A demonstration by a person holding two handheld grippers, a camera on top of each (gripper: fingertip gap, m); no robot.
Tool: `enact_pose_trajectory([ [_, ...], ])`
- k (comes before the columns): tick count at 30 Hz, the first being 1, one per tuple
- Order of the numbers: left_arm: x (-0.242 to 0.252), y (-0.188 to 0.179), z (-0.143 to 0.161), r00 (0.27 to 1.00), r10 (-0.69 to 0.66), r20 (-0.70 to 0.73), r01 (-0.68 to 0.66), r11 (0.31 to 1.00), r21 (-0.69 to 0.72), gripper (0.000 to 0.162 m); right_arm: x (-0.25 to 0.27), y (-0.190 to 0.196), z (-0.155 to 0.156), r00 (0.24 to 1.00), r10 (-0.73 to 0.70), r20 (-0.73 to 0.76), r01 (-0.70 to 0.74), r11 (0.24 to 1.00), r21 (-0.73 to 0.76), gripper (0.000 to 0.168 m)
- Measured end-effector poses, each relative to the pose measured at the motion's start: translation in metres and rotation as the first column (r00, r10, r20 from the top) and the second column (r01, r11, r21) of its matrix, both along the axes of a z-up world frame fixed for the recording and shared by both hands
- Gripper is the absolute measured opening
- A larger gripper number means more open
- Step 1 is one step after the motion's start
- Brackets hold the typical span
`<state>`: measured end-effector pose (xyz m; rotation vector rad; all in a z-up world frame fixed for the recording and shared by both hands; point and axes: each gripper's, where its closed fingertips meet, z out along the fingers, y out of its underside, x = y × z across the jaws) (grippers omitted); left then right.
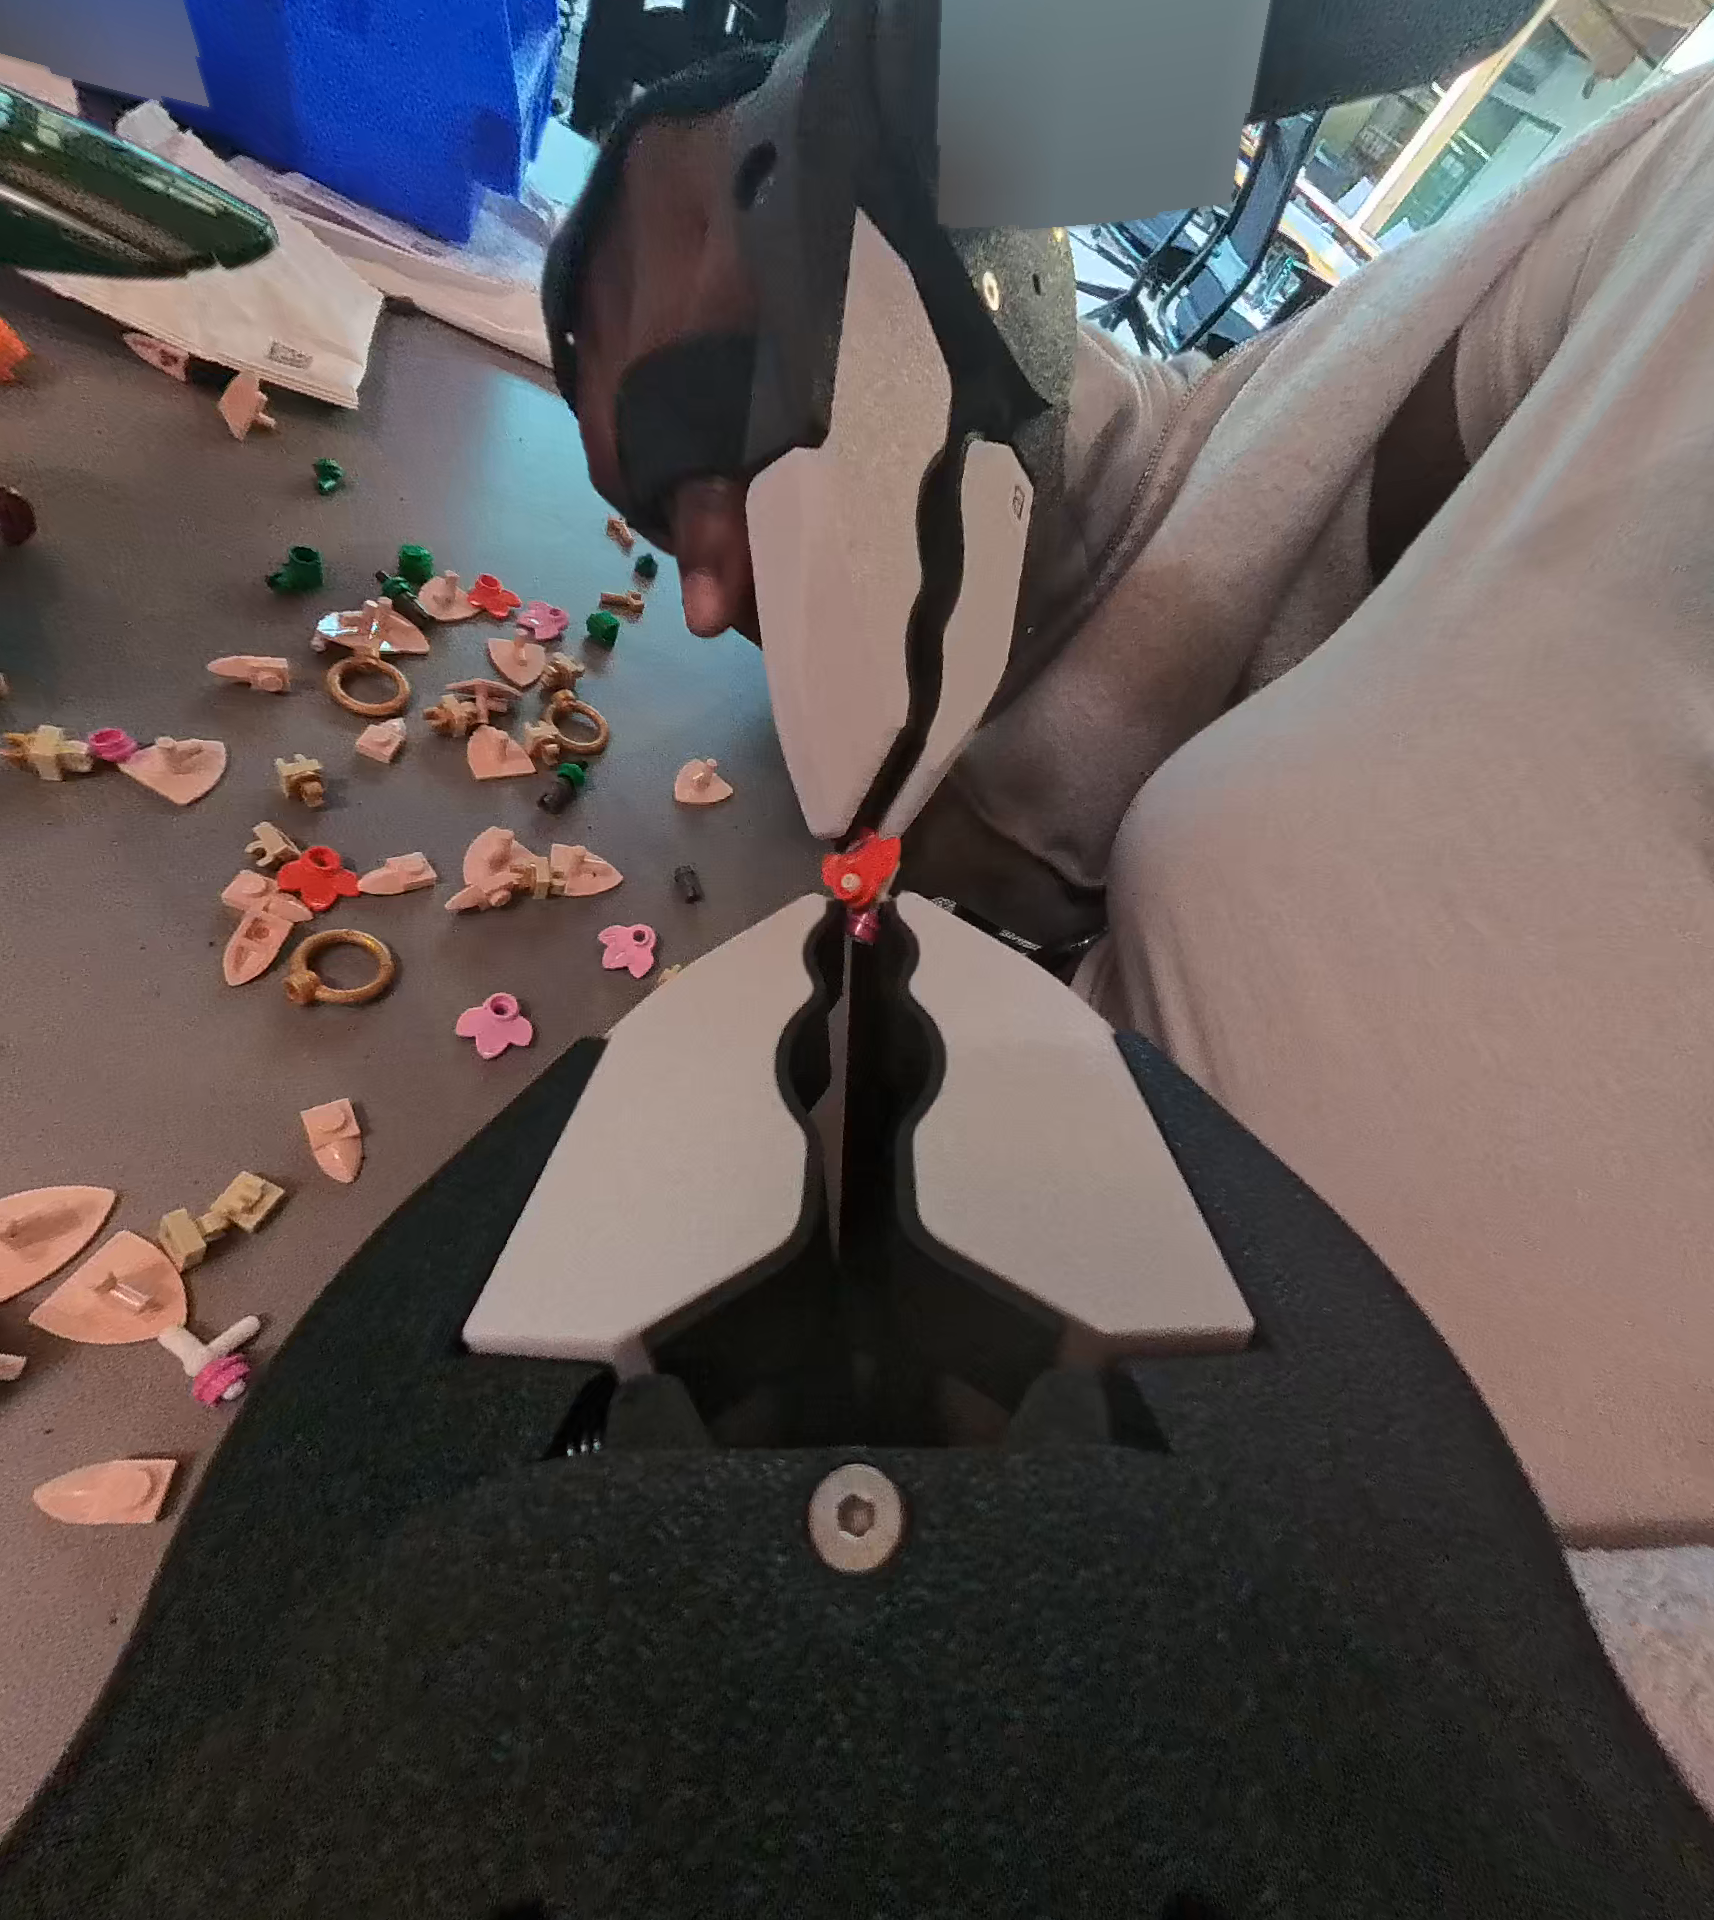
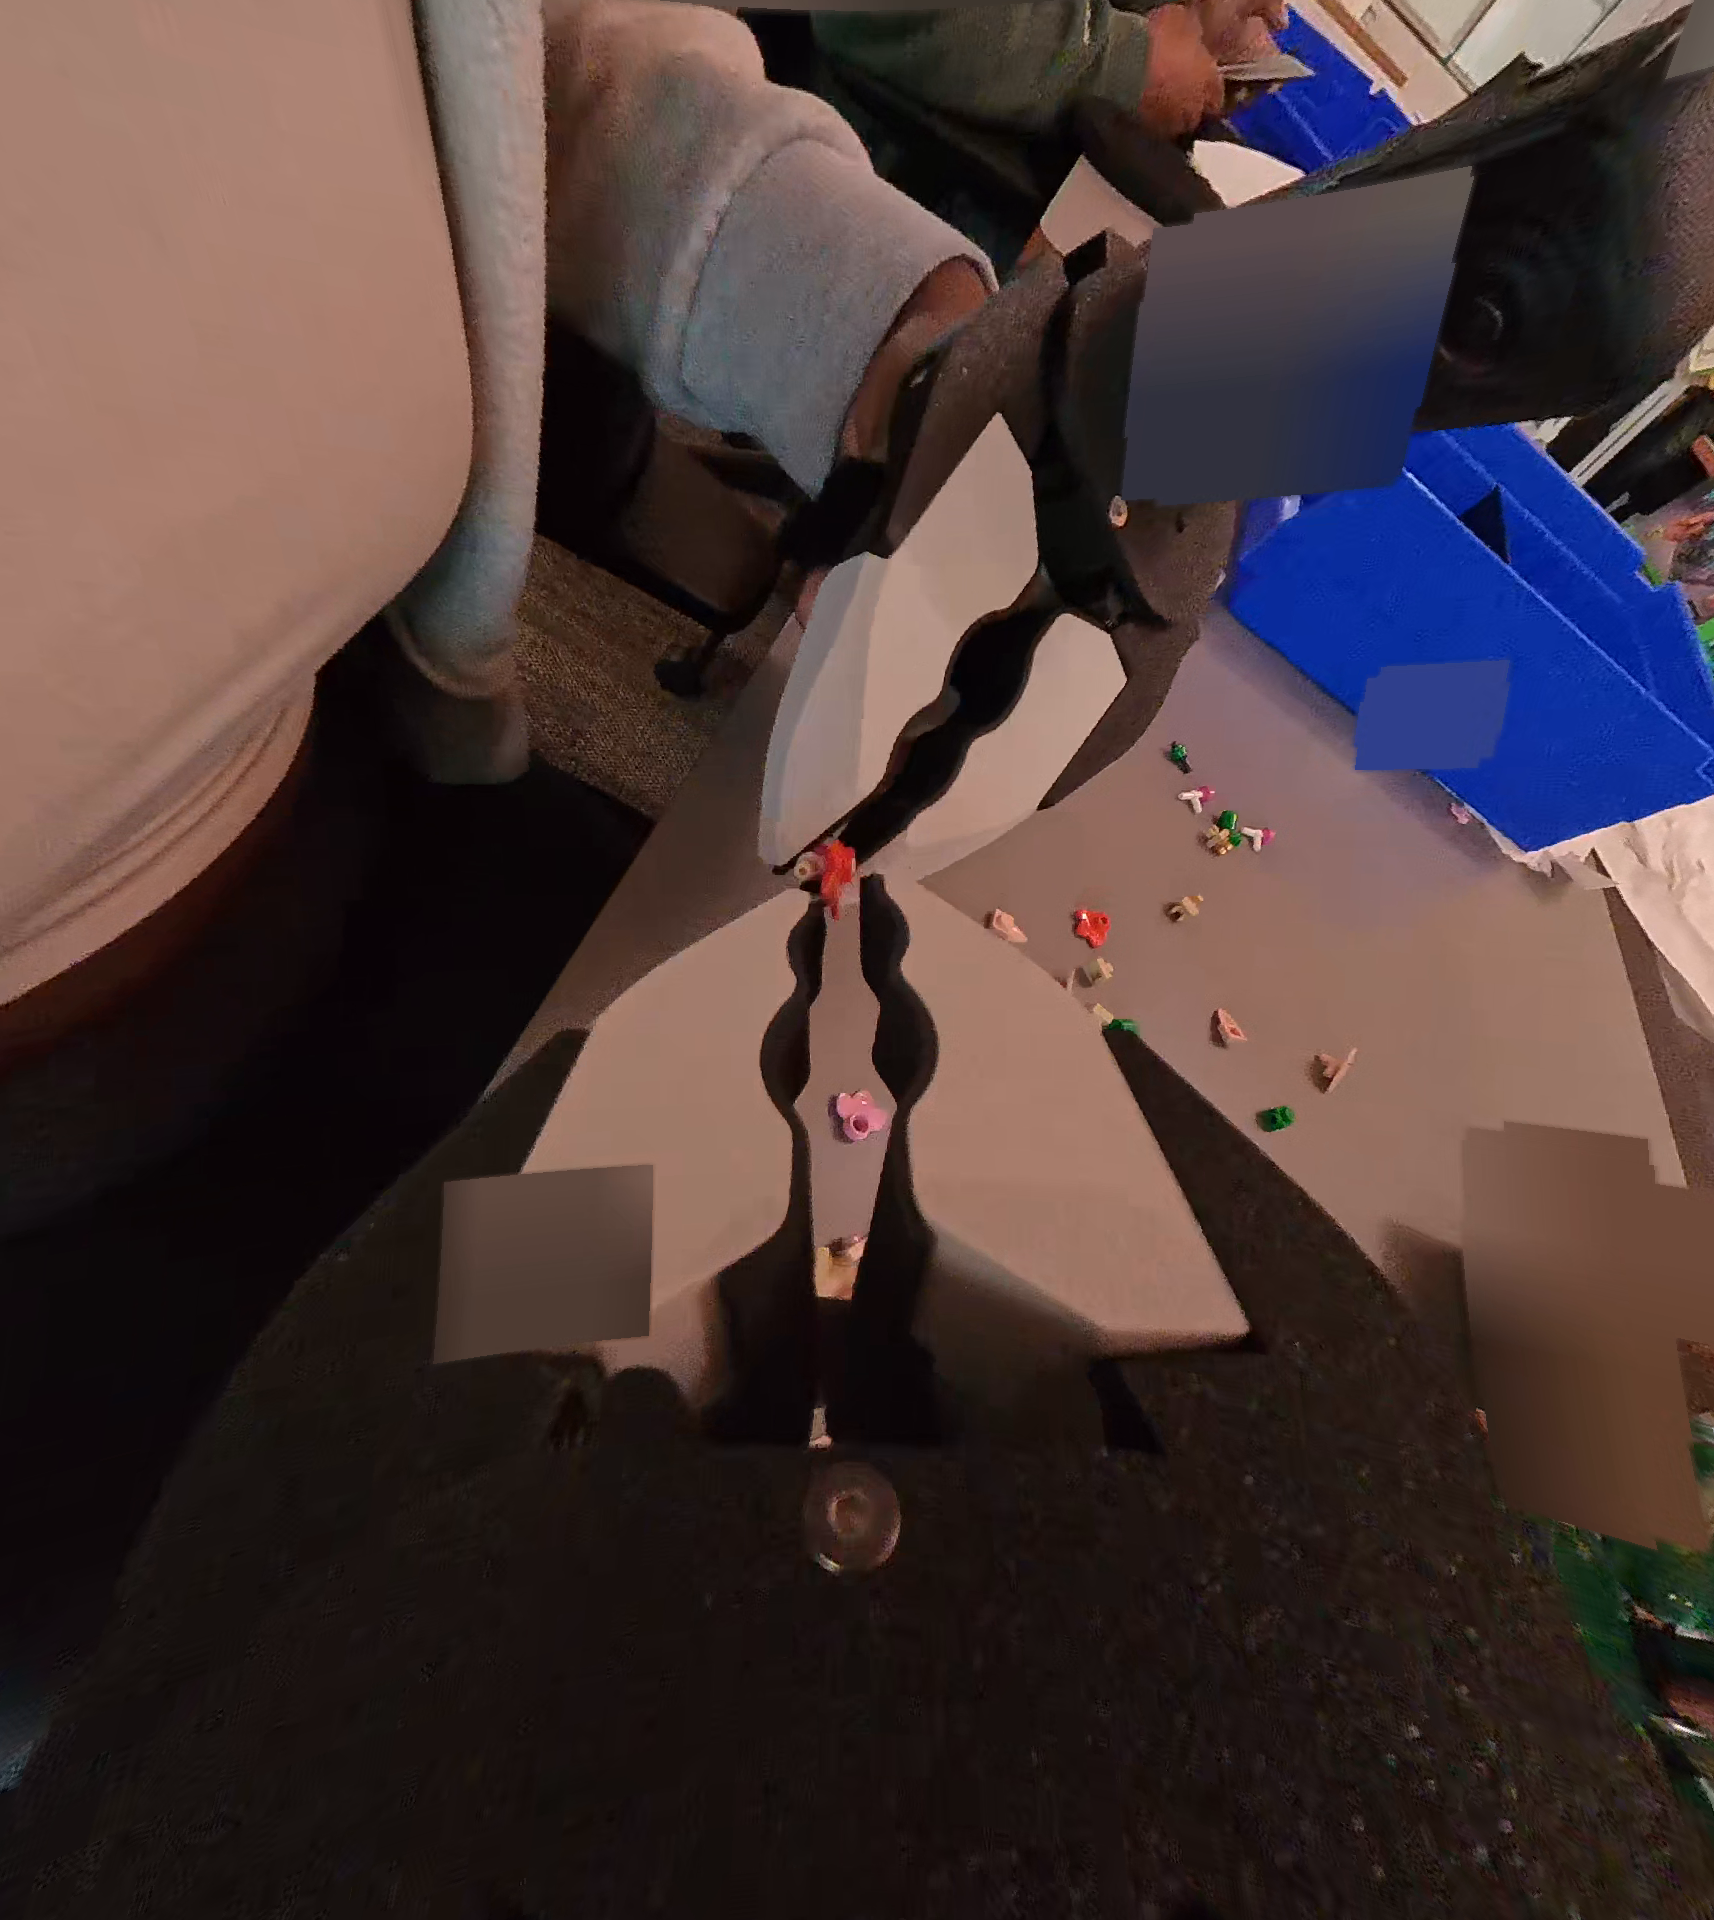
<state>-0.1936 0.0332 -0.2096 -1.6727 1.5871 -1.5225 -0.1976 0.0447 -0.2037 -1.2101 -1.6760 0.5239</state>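
Observation:
My left gripper (image 1: 858,912) is shut on a small pink-and-white pin (image 1: 865,927) at its fingertips. My right gripper (image 1: 858,831) comes in from above, tip to tip with it, shut on a red flower piece (image 1: 858,868). The flower touches the end of the pin. In the right wrist view, my right gripper (image 2: 837,899) pinches the red flower (image 2: 838,871), and the left gripper (image 2: 817,857) meets it from above with the pin's white end (image 2: 809,864) showing. Both are held above the grey table (image 1: 84,914).
Loose small pieces lie on the table at left: pink petal shapes, a gold ring (image 1: 342,968), a pink flower (image 1: 494,1023), green bits. A blue bin (image 1: 396,104) and white paper (image 1: 250,301) stand behind. A person's beige sweatshirt (image 1: 1455,831) is close on the right. Left and right tips are no more than a few centimetres apart.

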Motion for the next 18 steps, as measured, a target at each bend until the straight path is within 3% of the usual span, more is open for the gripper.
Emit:
enact_pose_trajectory([
  [8, 0.003, -0.001, 0.002, 0.999, -0.038, -0.012, 0.038, 0.999, -0.022, 0.006, -0.002, -0.001, 0.002, 0.999, 0.031, 0.012, -0.031, 0.999, 0.023, 0.001],
  [12, 0.004, 0.003, 0.007, 1.0, -0.02, -0.007, 0.019, 0.997, -0.071, 0.007, -0.001, 0.006, 0.005, 0.997, -0.054, -0.05, 0.055, 0.998, 0.011, 0.001],
  [16, 0.005, 0.006, 0.019, 0.996, 0.03, 0.086, -0.004, 0.958, -0.288, 0.017, 0.002, 0.015, 0.017, 0.968, -0.168, -0.185, 0.18, 0.982, 0.052, 0.001],
  [18, 0.006, 0.007, 0.027, 0.986, 0.056, 0.155, 0.009, 0.919, -0.394, 0.015, 0.001, 0.015, 0.023, 0.953, -0.18, -0.243, 0.204, 0.976, 0.074, 0.001],
])
